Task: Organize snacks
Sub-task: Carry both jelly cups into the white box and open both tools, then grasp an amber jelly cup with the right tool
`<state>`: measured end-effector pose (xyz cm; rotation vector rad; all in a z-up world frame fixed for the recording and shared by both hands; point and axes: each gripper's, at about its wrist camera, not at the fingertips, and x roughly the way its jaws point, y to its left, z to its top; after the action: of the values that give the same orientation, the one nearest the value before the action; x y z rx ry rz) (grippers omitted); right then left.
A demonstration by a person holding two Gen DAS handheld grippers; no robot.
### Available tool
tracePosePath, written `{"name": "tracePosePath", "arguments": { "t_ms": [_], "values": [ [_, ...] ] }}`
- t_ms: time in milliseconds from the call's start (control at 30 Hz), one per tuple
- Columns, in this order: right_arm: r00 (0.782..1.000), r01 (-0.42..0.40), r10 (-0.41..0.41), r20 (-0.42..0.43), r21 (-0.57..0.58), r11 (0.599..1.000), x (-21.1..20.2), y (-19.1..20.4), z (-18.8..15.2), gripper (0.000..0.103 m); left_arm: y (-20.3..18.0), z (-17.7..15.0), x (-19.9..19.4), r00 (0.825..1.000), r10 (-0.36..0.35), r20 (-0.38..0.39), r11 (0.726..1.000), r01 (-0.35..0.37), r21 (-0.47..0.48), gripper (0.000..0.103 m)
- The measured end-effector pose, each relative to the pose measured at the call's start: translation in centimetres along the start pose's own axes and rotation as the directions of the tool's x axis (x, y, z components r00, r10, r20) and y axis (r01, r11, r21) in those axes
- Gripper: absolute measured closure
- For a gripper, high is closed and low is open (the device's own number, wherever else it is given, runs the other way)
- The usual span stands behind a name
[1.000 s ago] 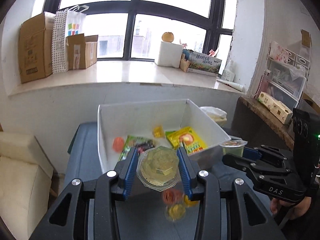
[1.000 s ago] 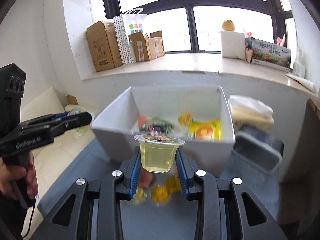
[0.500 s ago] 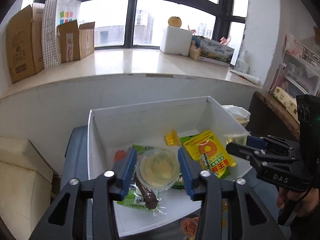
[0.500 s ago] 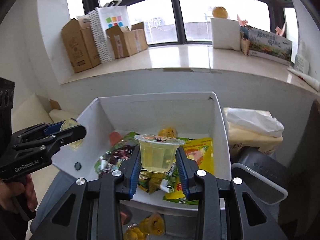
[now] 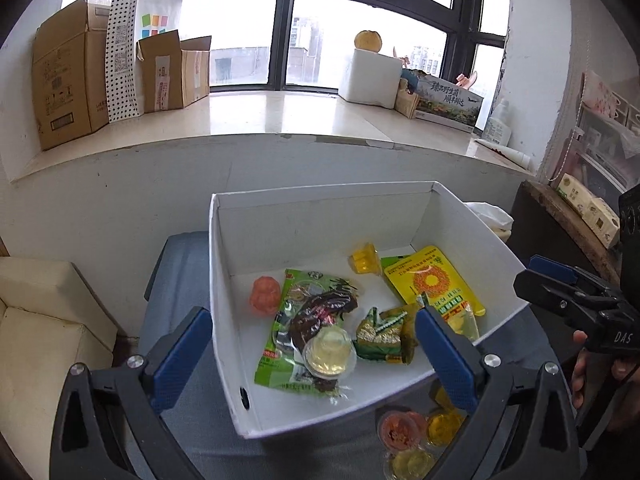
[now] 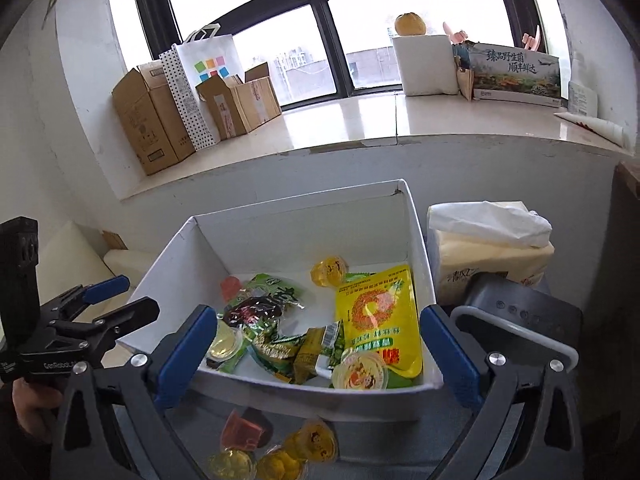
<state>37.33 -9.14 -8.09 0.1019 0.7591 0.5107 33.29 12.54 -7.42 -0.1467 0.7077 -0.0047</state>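
A white box on a grey-blue surface holds snack packets and jelly cups. My left gripper is open and empty above the box's near left part; a pale yellow jelly cup lies below it on a green packet. My right gripper is open and empty above the box's near edge; a jelly cup lies below it by the yellow packet. Several loose jelly cups lie on the surface in front of the box.
A tissue pack and a dark container with a handle stand right of the box. A cream cushion is at the left. A window ledge with cardboard boxes runs behind. A wooden shelf is at the right.
Both grippers opened and let go of their jelly cups, which now lie in the box. Both had moved forward from the loose cups to above the box.
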Motion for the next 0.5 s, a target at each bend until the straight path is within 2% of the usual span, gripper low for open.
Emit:
{"name": "tracePosePath", "arguments": {
  "t_ms": [100, 333, 500],
  "values": [
    [1.000, -0.012, 0.012, 0.016, 0.015, 1.000, -1.7, -0.1, -1.5, 0.000, 0.0, -1.4, -1.0, 1.000, 0.006, 0.007, 1.000, -0.007, 0.003, 0.000],
    [1.000, 0.002, -0.001, -0.018, 0.023, 1.000, -3.9, 0.2, -6.6, 0.000, -1.2, -6.2, -3.7, 1.000, 0.000, -0.011, 1.000, 0.000, -0.002, 0.000],
    [0.999, 0.023, -0.022, -0.047, 0.024, 0.999, -4.6, 0.9, -9.5, 0.000, -2.2, -9.6, -5.3, 0.999, -0.039, -0.030, 0.999, 0.038, -0.034, 0.000]
  ]
}}
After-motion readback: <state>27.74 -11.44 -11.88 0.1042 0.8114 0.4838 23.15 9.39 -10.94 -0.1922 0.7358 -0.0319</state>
